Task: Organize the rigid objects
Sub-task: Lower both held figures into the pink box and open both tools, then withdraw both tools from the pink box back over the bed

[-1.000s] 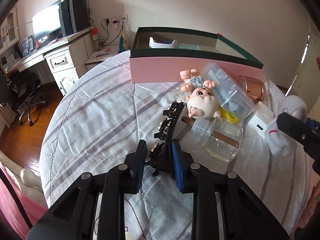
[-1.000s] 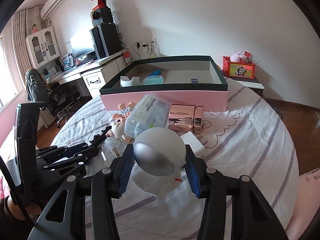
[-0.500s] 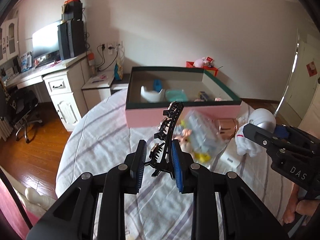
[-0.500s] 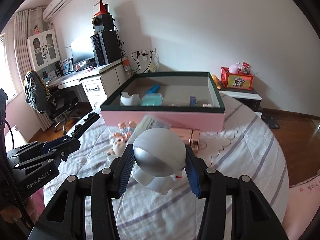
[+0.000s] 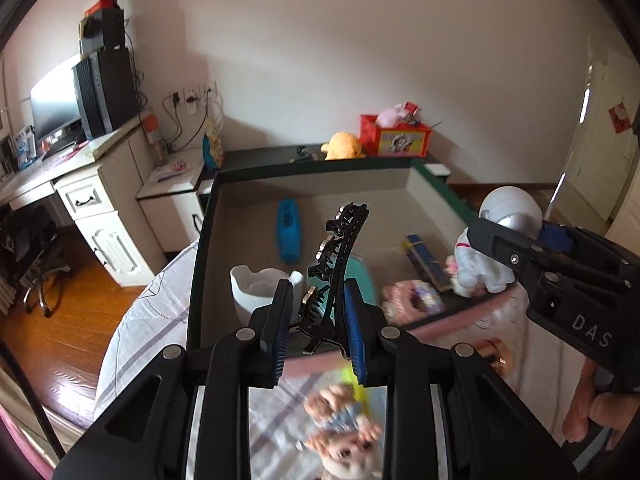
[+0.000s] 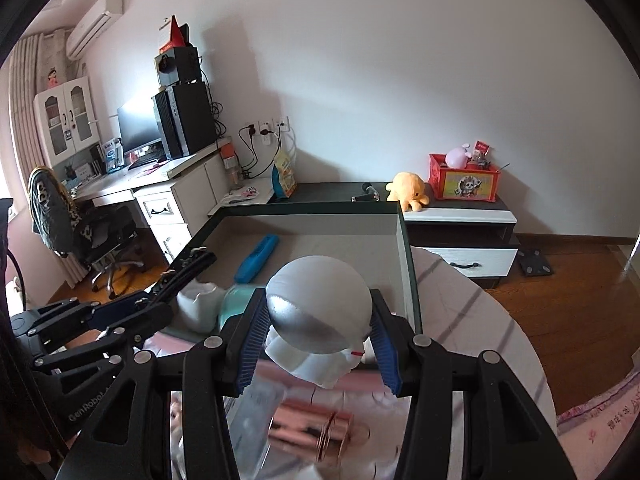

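Note:
My left gripper [image 5: 316, 316] is shut on a black hair claw clip [image 5: 338, 254] and holds it above the near wall of the pink storage box [image 5: 404, 186]. My right gripper [image 6: 318, 340] is shut on a white astronaut figure with a silver visor [image 6: 318, 308], held over the box's near right corner; it also shows in the left wrist view [image 5: 486, 248]. Inside the box lie a blue case [image 5: 289, 230], a white holder [image 5: 256, 292], a teal lid [image 5: 364, 280] and a small dark box [image 5: 426, 262].
On the striped bedcover below lie a pig doll [image 5: 340, 436], a rose-gold cylinder [image 6: 312, 430] and a clear plastic packet [image 6: 256, 404]. A desk with a monitor [image 6: 140, 132] stands left. A low cabinet [image 6: 460, 232] with toys stands behind the box.
Both grippers rose and moved forward with their objects, from over the bedcover to above the box's near edge. The box interior now fills the view.

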Motion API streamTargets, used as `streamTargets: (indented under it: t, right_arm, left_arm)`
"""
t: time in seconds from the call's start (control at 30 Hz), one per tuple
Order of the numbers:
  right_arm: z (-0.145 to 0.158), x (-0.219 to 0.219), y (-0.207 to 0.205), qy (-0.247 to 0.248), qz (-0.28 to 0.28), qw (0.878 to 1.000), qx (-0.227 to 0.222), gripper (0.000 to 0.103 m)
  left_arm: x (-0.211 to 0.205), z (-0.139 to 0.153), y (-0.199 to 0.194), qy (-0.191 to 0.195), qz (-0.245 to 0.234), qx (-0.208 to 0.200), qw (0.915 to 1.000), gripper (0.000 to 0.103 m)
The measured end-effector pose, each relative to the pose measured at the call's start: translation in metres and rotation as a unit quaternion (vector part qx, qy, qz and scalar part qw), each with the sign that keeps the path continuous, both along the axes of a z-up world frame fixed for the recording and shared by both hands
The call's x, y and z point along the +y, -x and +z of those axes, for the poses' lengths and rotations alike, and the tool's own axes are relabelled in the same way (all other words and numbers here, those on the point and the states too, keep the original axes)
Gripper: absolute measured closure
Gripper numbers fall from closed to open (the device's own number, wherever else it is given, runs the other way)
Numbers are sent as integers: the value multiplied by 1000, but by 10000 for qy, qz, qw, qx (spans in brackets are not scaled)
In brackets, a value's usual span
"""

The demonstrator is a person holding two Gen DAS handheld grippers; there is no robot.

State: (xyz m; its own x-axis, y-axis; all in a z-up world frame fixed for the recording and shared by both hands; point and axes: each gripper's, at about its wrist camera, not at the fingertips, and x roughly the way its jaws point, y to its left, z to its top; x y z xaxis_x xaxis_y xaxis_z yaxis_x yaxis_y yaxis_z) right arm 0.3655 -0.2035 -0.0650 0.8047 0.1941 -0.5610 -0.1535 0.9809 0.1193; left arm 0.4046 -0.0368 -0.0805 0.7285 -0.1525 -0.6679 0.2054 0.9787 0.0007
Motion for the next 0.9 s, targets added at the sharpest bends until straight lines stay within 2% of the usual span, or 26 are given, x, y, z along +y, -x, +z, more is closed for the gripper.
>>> streamTargets:
  t: [0.2, 0.37, 0.47, 0.53, 0.6, 0.73, 0.9]
  right_arm:
    - [-24, 14, -54, 150, 131, 9989, 413, 53]
    - [-43, 22, -80, 180, 195, 9975, 653, 52]
    - [-47, 24, -80, 192, 181, 9978, 604, 46]
    - [-44, 22, -75, 144, 135, 9985, 501, 24]
    - [-33, 17, -64, 61, 112, 9996, 249, 22]
    - [-11, 11, -38, -43, 28, 10000, 28, 21]
    - [12, 10, 20, -13, -91, 9995, -289, 20]
  left_arm:
    - [3, -26, -41, -145, 146, 394, 9990, 77]
    - [2, -32, -44, -187, 218, 315, 9991, 76]
    - [4, -29, -37, -129, 230, 250, 9993, 64]
    - [8, -23, -29, -76, 299, 99, 9995, 36]
    - [15, -14, -16, -3, 414, -94, 9991, 23]
    - [28, 6, 23, 164, 568, -458, 9972, 13]
    - [36, 29, 89, 210, 650, -959, 9930, 3]
